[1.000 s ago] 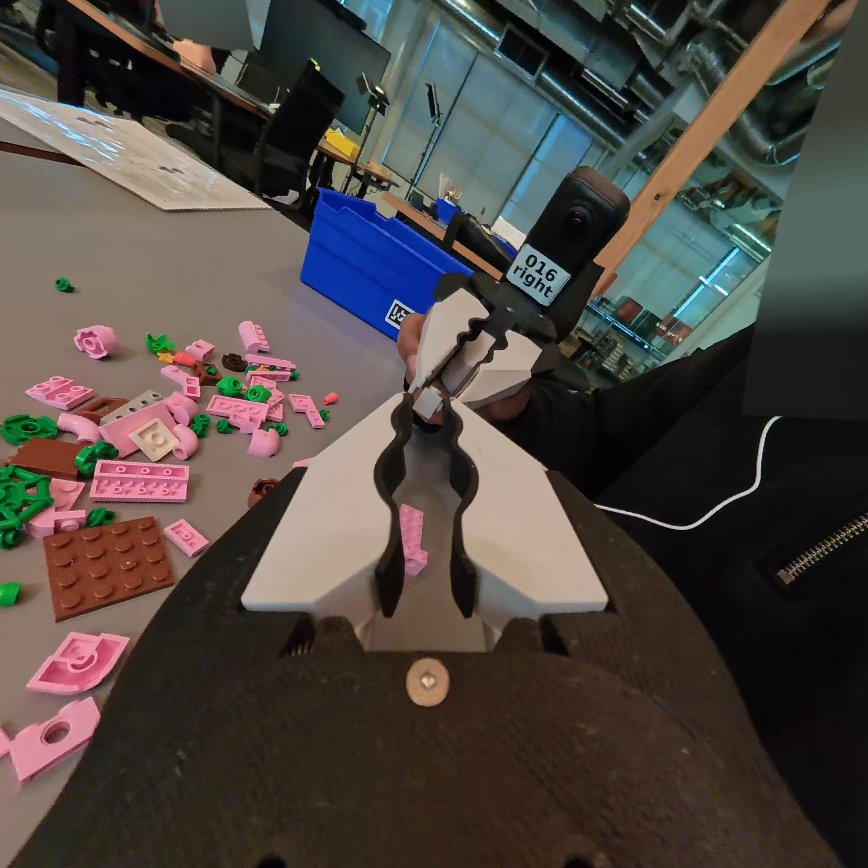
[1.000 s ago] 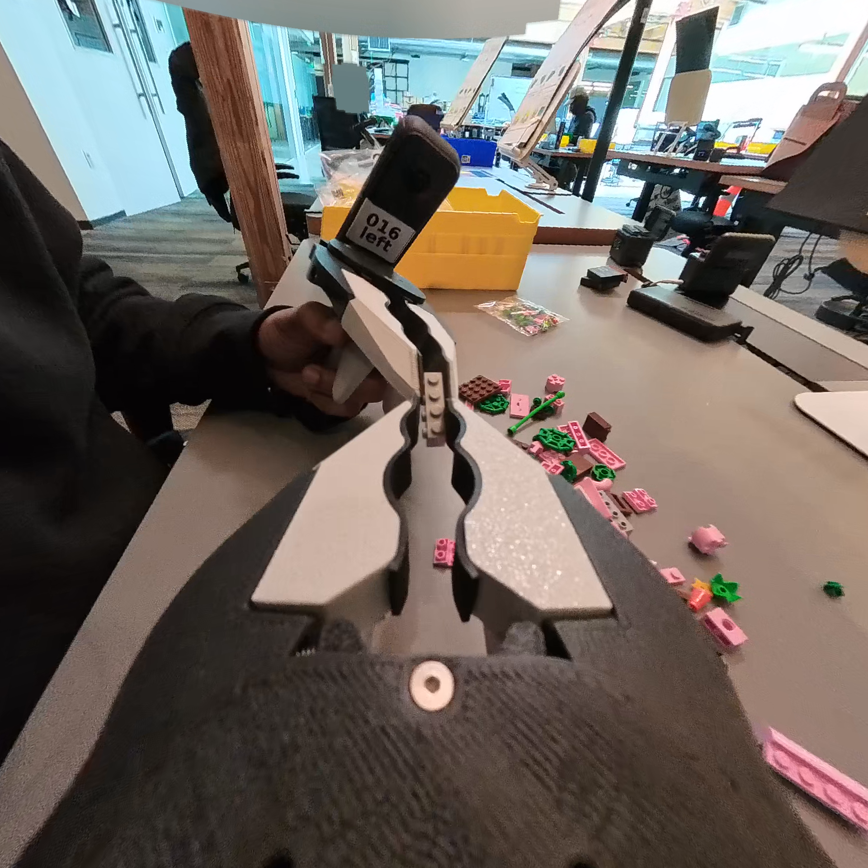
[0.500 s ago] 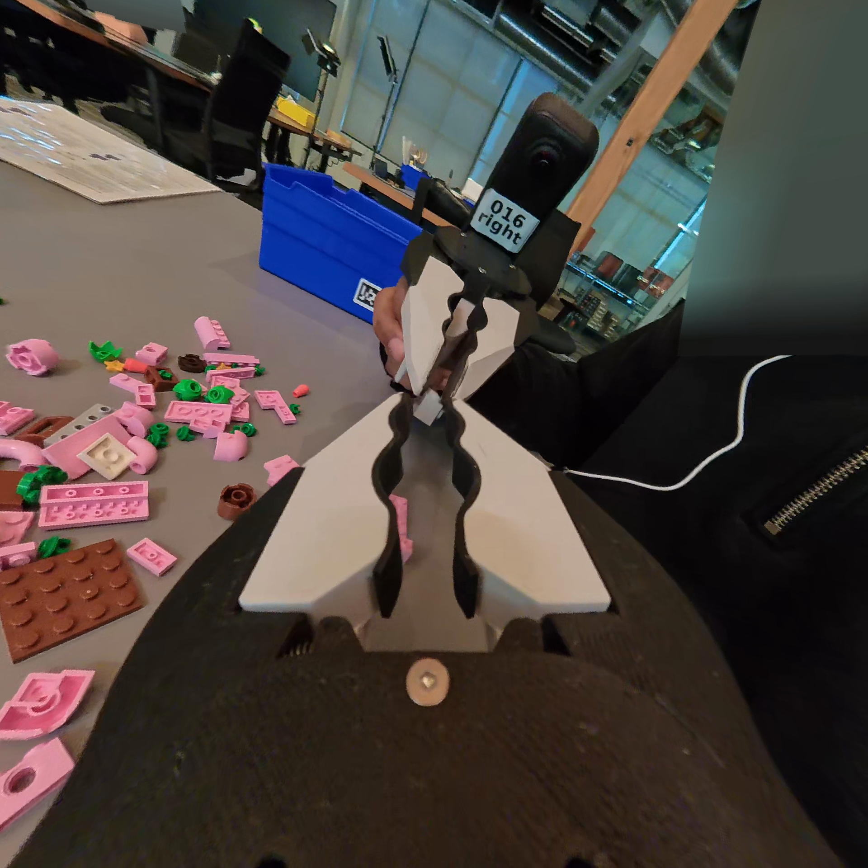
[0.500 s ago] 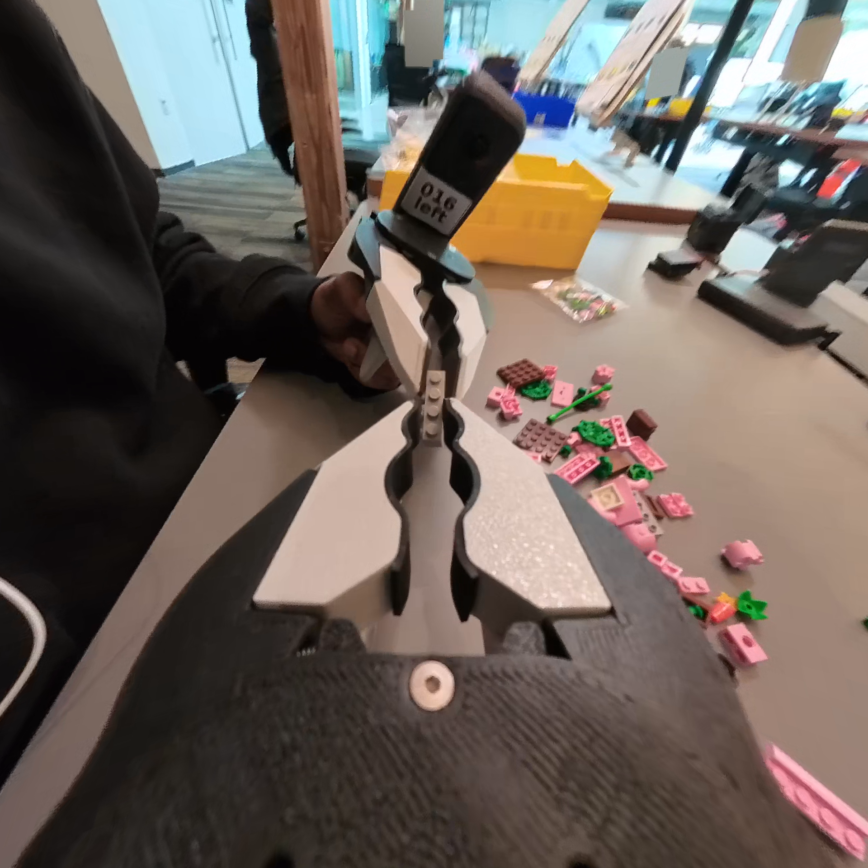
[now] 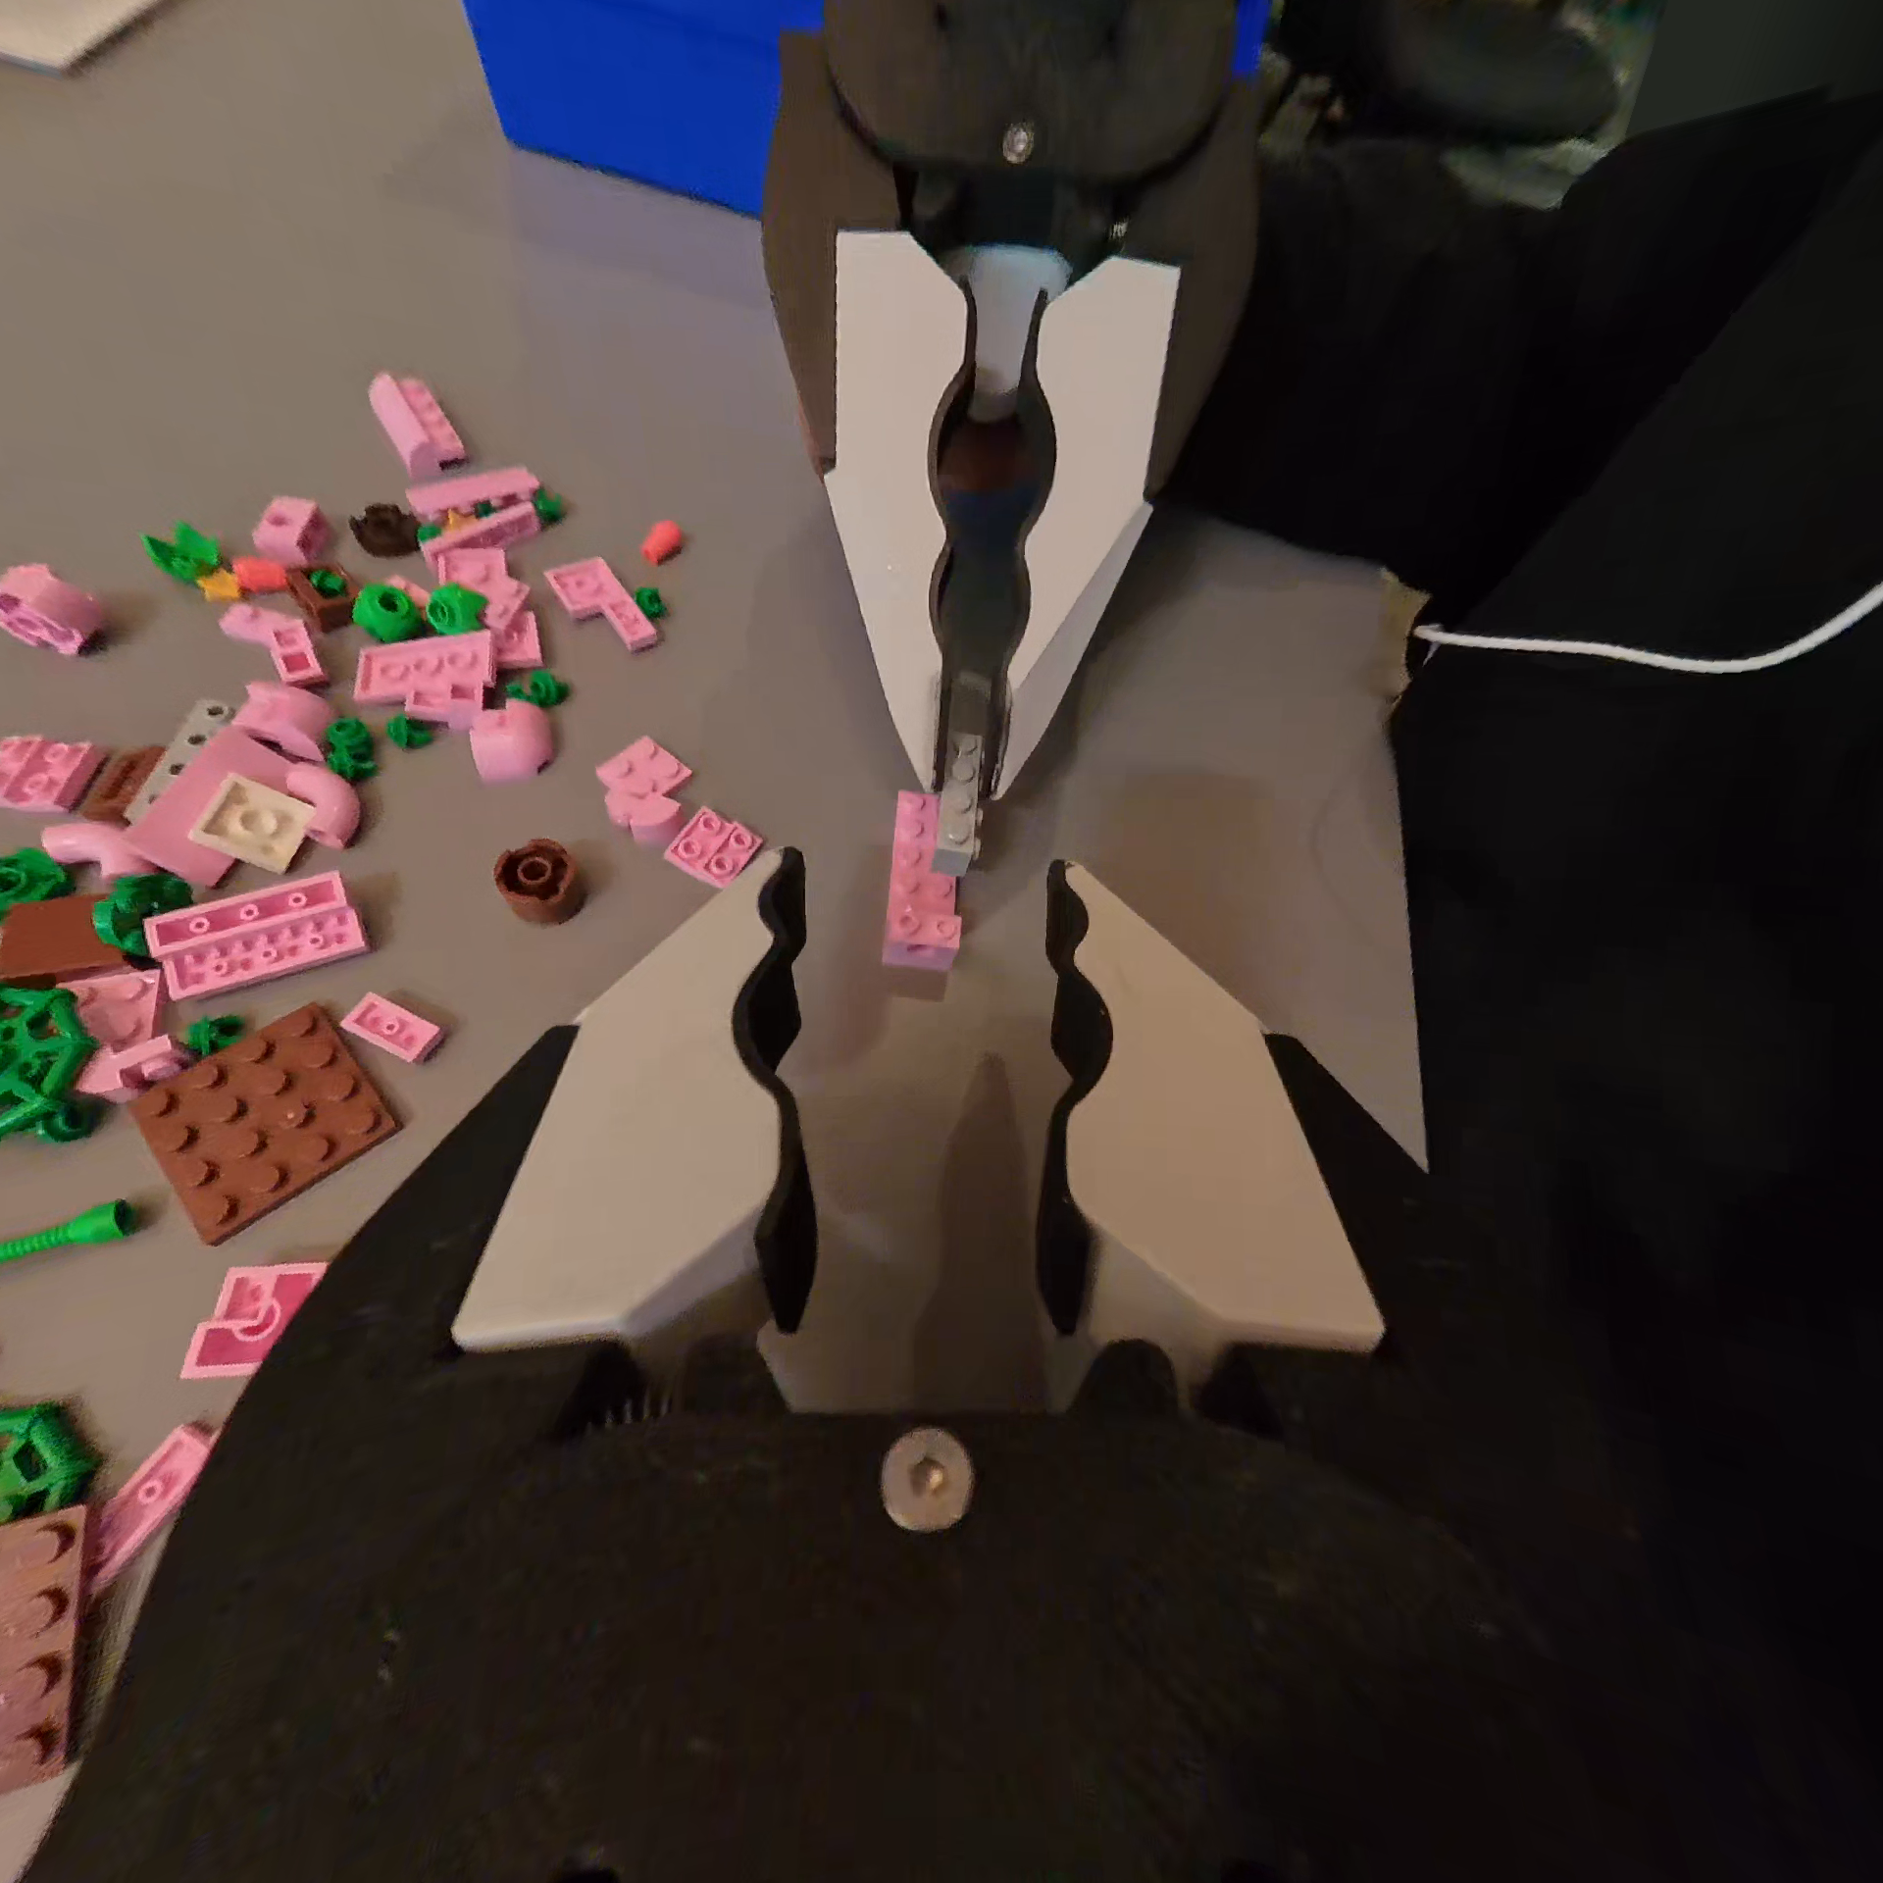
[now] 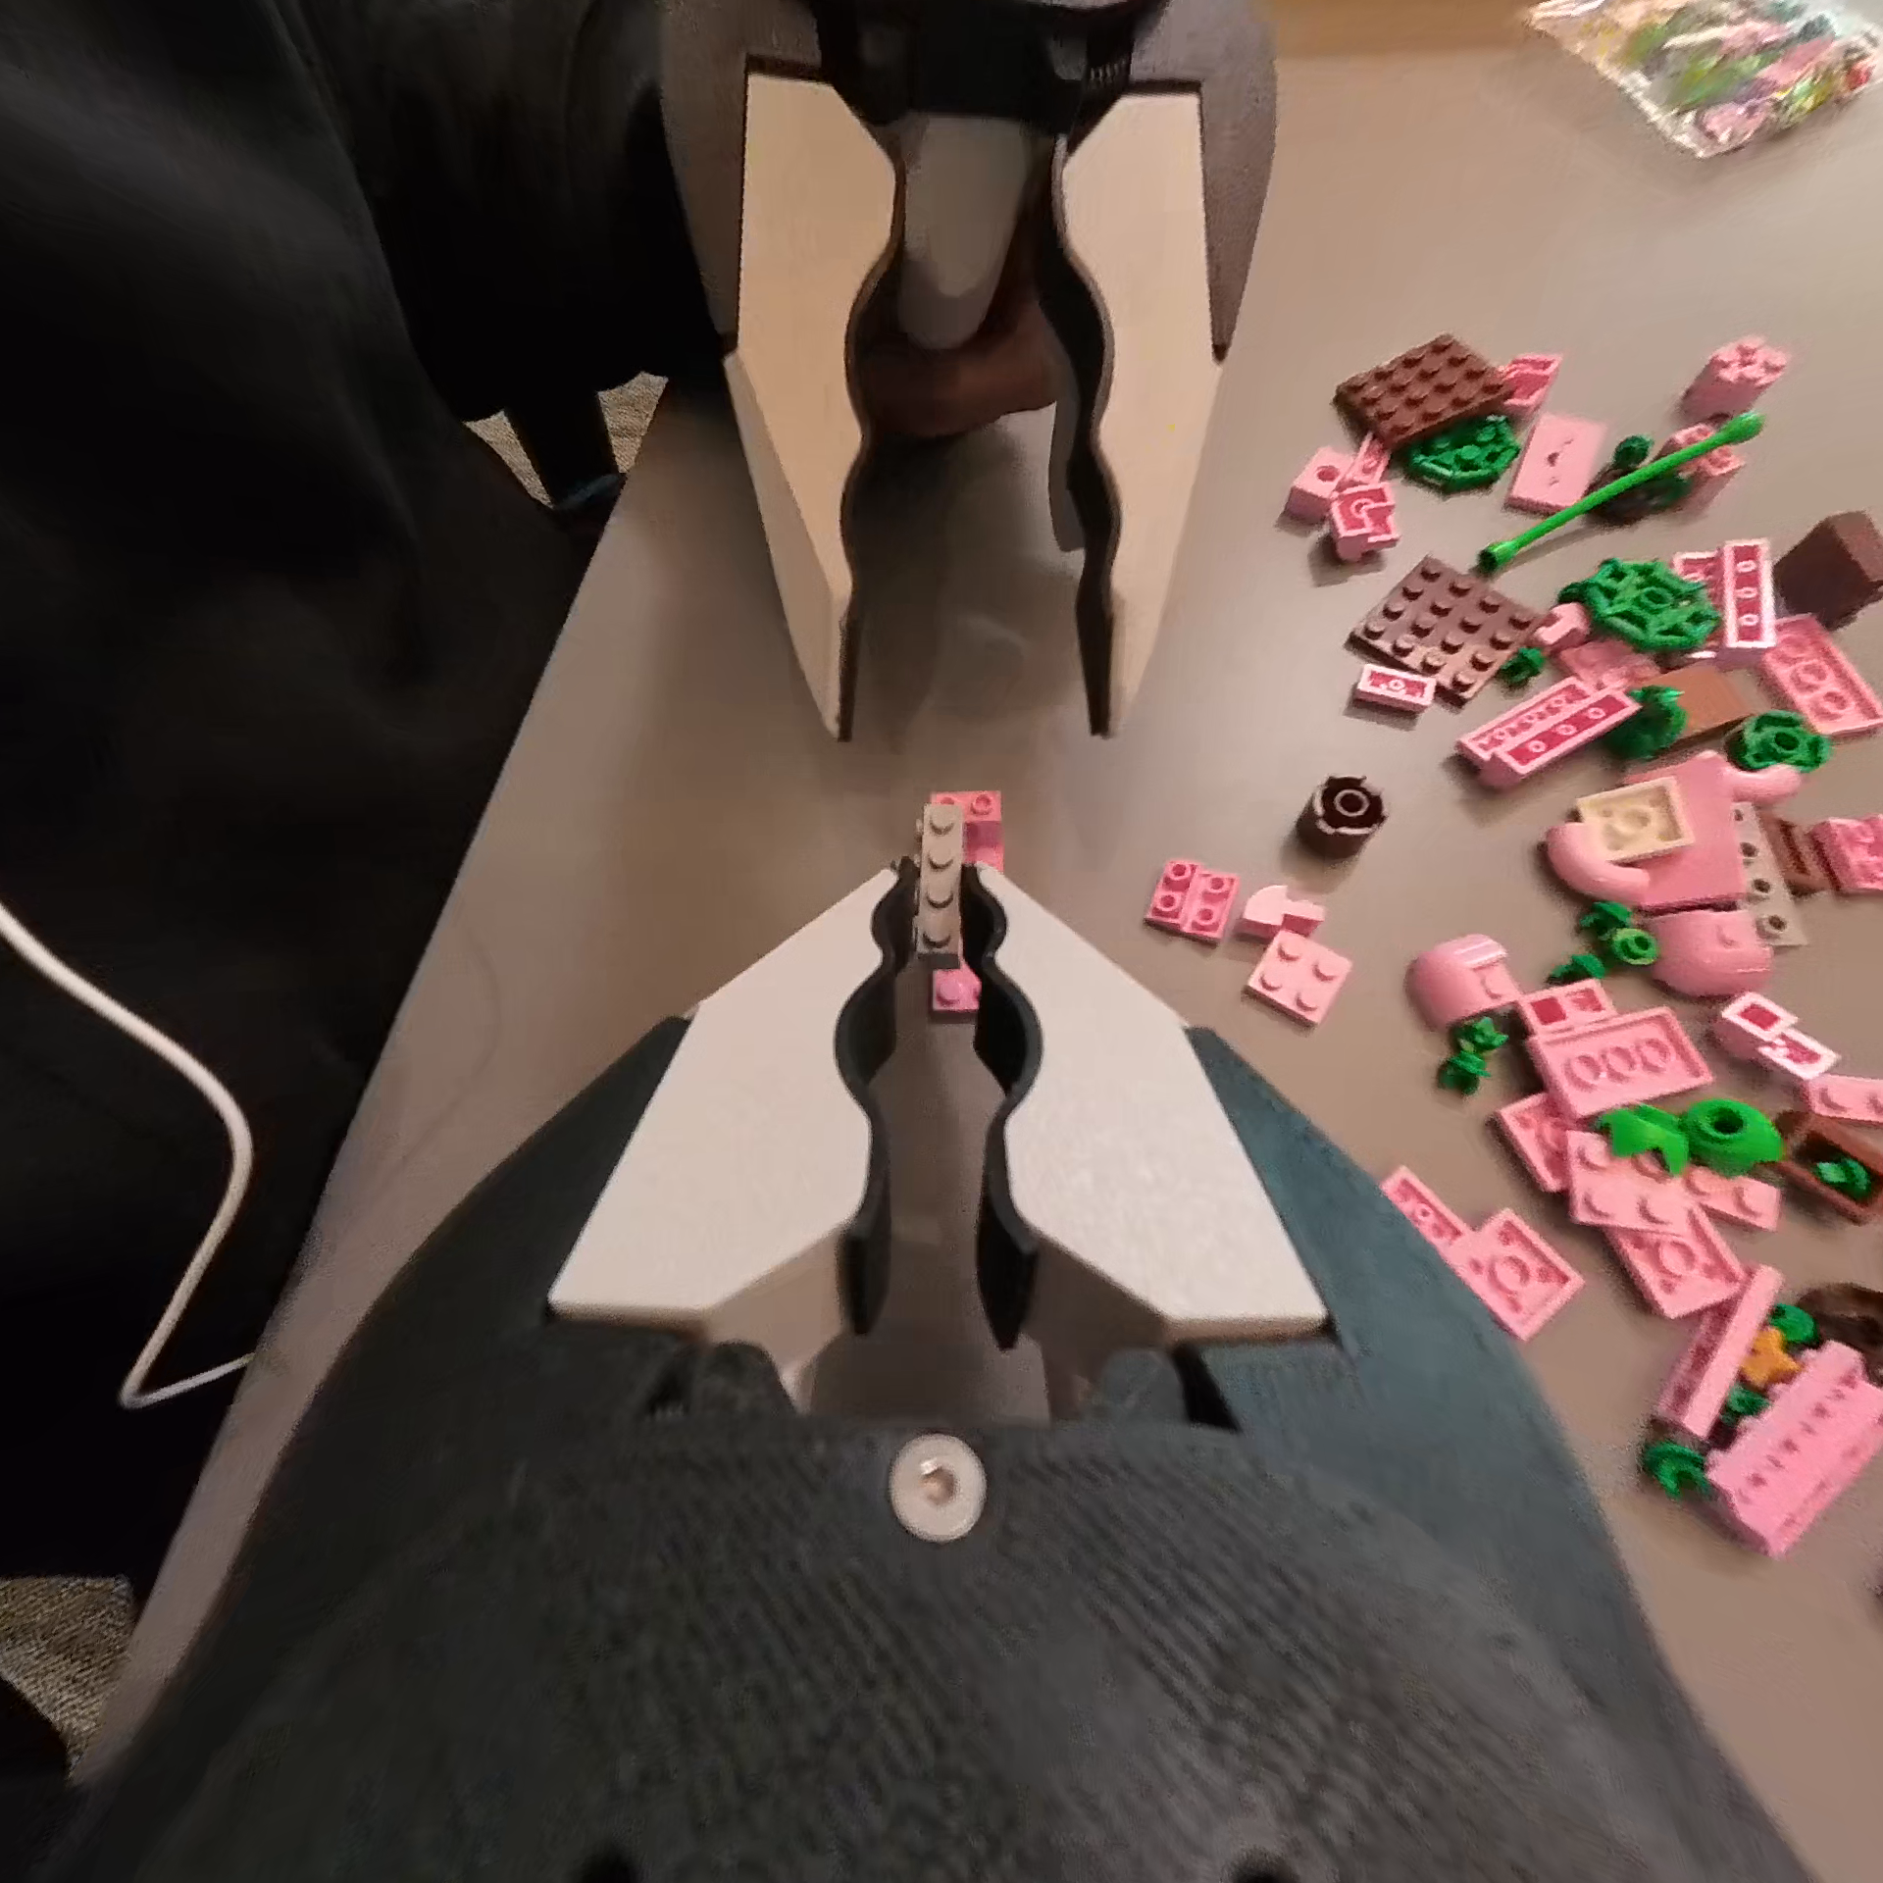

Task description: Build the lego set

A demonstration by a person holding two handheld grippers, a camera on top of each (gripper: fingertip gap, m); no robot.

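Observation:
My right gripper is shut on a thin grey plate, held on edge just above the table. In the left wrist view it comes down from the top with the grey plate at its tips. A pink brick assembly lies on the table, touching the plate's side; I cannot tell if they are joined. It shows behind the plate in the right wrist view. My left gripper is open and empty, its fingers on either side of the pink assembly. The right wrist view also shows it.
Loose pink, green and brown bricks are spread to the left; in the right wrist view they lie to the right. A brown round piece and a brown plate are nearby. A blue bin stands behind. The person's black jacket borders the table edge. My two grippers' fingertips are within a few centimetres of each other. The brown round piece is about 6 cm from my left fingertips. It is also in sight in the right wrist view.
Both grippers have tipped down from mid-air to the table. My left gripper has opened. The right still holds the grey plate, now against the pink assembly.

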